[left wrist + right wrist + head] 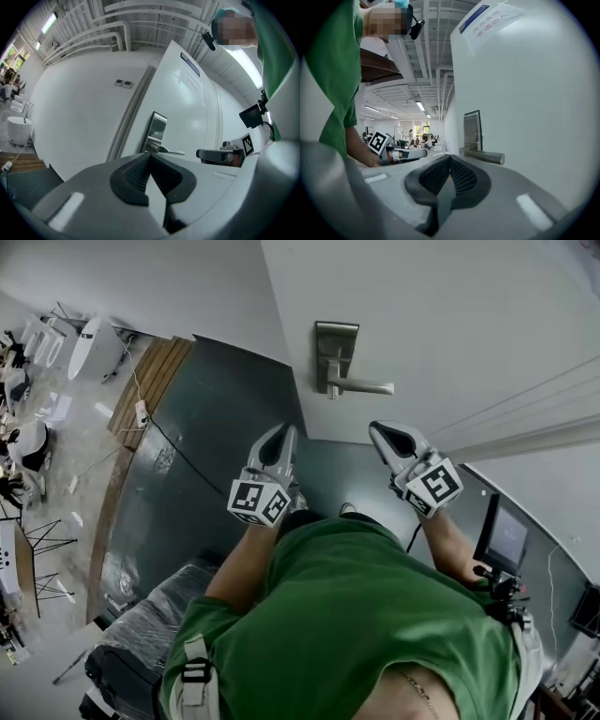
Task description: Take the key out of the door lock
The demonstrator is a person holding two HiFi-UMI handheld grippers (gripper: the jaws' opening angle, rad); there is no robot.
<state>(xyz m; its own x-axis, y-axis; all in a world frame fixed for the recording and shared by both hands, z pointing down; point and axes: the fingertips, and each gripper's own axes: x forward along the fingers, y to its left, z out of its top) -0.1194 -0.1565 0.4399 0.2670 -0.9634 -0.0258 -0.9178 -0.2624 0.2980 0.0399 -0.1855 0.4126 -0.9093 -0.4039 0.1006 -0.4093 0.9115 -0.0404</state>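
Observation:
A white door carries a steel lock plate with a lever handle pointing right. I cannot make out a key on it in any view. My left gripper is shut and empty, a short way below and left of the plate. My right gripper is shut and empty too, just below the lever's end. In the left gripper view the lock plate and lever stand ahead of the shut jaws, with the right gripper alongside. The right gripper view shows the plate, the lever and the left gripper.
The dark floor runs along the door, edged by a wooden strip. A black wrapped case sits at lower left. A small monitor is mounted at right. White stools and people stand far left.

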